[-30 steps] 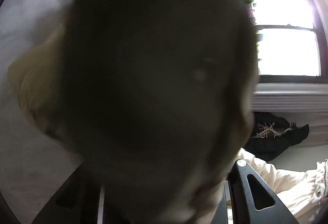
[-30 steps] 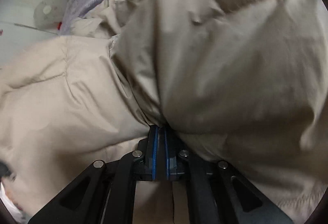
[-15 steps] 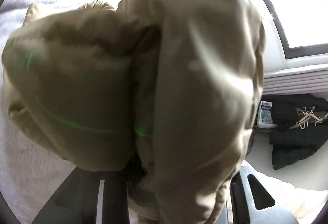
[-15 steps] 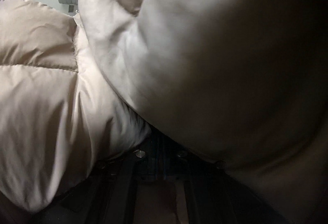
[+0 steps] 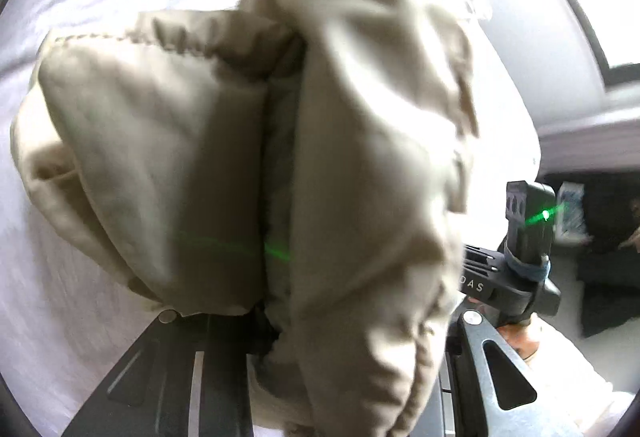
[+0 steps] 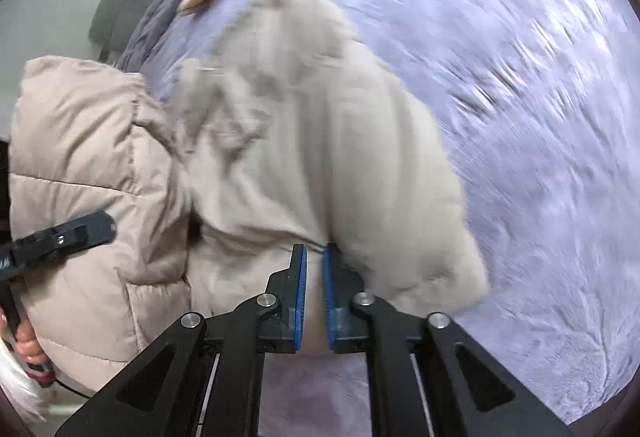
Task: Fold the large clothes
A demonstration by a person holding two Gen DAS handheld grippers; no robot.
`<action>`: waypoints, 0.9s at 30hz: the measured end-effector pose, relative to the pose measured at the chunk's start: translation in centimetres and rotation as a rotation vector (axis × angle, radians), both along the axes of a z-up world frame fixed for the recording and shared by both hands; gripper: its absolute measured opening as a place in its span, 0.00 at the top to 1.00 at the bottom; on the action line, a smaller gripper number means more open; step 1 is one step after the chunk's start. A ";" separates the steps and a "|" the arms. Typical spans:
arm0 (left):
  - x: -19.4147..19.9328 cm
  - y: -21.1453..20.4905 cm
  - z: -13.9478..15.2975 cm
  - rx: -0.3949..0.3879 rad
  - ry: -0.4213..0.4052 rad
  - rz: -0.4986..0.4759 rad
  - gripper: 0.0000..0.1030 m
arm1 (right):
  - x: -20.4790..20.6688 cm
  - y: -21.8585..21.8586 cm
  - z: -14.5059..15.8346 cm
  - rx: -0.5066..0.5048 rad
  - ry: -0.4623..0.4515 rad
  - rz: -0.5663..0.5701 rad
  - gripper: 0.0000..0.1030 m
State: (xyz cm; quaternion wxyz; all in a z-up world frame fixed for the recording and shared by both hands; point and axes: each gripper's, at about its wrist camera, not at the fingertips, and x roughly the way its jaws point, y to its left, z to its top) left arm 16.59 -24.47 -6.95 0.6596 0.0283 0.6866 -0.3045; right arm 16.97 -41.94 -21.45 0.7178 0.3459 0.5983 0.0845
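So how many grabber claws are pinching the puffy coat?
2. The right gripper pinches a fold of the beige puffy coat between its blue pads. The left gripper bites the coat's bunched edge; its fingertips are buried in fabric.

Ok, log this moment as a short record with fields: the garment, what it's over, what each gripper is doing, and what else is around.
garment: puffy beige quilted jacket, bunched and lifted
surface: pale lavender bedspread beneath it
right gripper: blue pads shut on a thin fold of the jacket
left gripper: fingertips hidden by jacket fabric bunched between its fingers, apparently clamped
background: dark clothes on the floor below a window
image: motion blur in both views
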 end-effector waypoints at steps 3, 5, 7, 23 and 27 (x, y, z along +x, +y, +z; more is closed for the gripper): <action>-1.1 -4.3 -0.3 -0.020 -0.023 -0.107 0.40 | 0.2 0.1 -1.4 0.023 0.000 -0.001 0.94; -1.5 -6.4 -0.8 -0.084 -0.029 -0.140 0.26 | -0.1 0.2 -1.7 0.061 0.001 -0.017 0.94; -1.4 -7.6 -1.4 -0.124 -0.037 -0.160 0.20 | 1.0 -0.1 -1.9 0.110 -0.006 -0.035 0.90; 6.7 -0.7 -6.3 -0.250 0.197 0.052 0.20 | -4.9 -0.6 8.4 0.169 -0.222 -0.001 0.03; 5.4 -2.5 -4.0 -0.218 0.108 -0.004 0.20 | -2.2 1.4 6.2 -0.004 -0.116 -0.004 0.87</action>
